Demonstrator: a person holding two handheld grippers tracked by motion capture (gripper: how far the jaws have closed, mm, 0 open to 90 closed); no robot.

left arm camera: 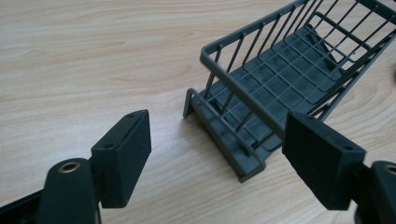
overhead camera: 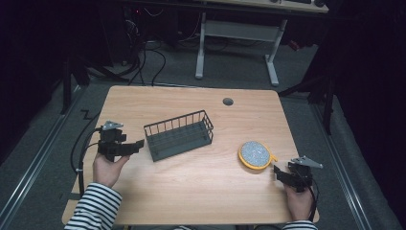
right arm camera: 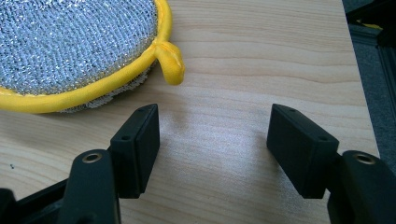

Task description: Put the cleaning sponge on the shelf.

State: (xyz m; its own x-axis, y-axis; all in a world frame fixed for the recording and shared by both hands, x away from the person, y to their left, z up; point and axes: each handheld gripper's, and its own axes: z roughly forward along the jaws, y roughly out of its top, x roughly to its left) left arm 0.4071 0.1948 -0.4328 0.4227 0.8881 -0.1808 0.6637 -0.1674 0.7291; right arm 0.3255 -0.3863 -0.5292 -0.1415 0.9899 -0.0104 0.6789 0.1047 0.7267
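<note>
Striped sleeves come in from the near edge of the table, each hand carrying a gripper. Over on the right, the right gripper hovers with its jaws spread wide and nothing between them; the scrubbing pad — round, silvery, rimmed in yellow — lies just ahead and to its left, its little yellow loop pointing back toward the jaws. That loop looks like the natural thing to pinch (it sits nearest the left jaw). Across the table, the left gripper is open too, aimed at the short end of the wire basket, which sits mid-table, empty, its long side running away to the right — roughly toward the pad. By my reckoning the right hand is far closer to the pad.
</note>
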